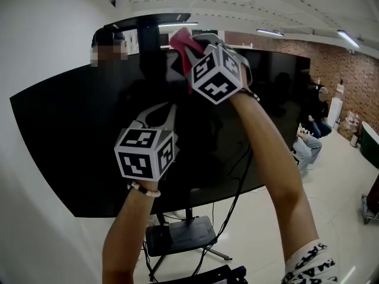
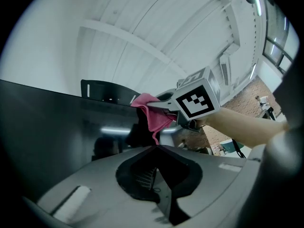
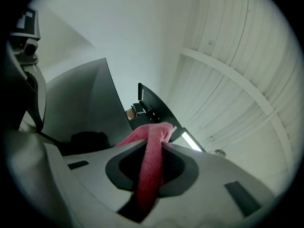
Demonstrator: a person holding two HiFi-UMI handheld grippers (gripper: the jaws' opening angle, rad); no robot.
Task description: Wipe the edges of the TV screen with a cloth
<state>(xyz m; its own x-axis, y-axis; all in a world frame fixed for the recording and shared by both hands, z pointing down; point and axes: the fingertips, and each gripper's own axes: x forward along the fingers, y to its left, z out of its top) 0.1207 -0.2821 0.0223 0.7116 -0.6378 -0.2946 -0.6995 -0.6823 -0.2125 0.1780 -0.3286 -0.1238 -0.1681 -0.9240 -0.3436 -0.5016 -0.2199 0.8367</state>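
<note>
Room: white ribbed ceiling with strip lights (image 1: 349,38), brick wall (image 1: 337,64) at far right, pale floor.
TV screen (image 1: 71,147): large, black, unlit, on a wheeled stand (image 1: 183,232) with cables hanging below; its glossy face fills the lower left of the left gripper view (image 2: 47,127) and shows as a grey slab in the right gripper view (image 3: 90,103).
Cloth (image 1: 180,40): pink-red, bunched at the TV's top edge near the middle; one fold hangs down over the glass (image 2: 154,113); a thick strip runs between the right jaws (image 3: 151,165).
Right gripper (image 1: 185,49): raised at the top edge on an outstretched bare arm, jaws clamped on the cloth (image 3: 159,144); seen from below in the left gripper view (image 2: 164,104).
Left gripper (image 1: 169,108): lower, in front of the screen's middle, apart from the cloth; jaws closed together with nothing between them (image 2: 156,148).
Bracelet (image 1: 145,189): pale beads on the left wrist.
Dark panel (image 1: 148,22): behind and above the TV's top edge (image 3: 152,103).
Seated person (image 1: 320,114): beyond the TV's right side, near the brick wall.
</note>
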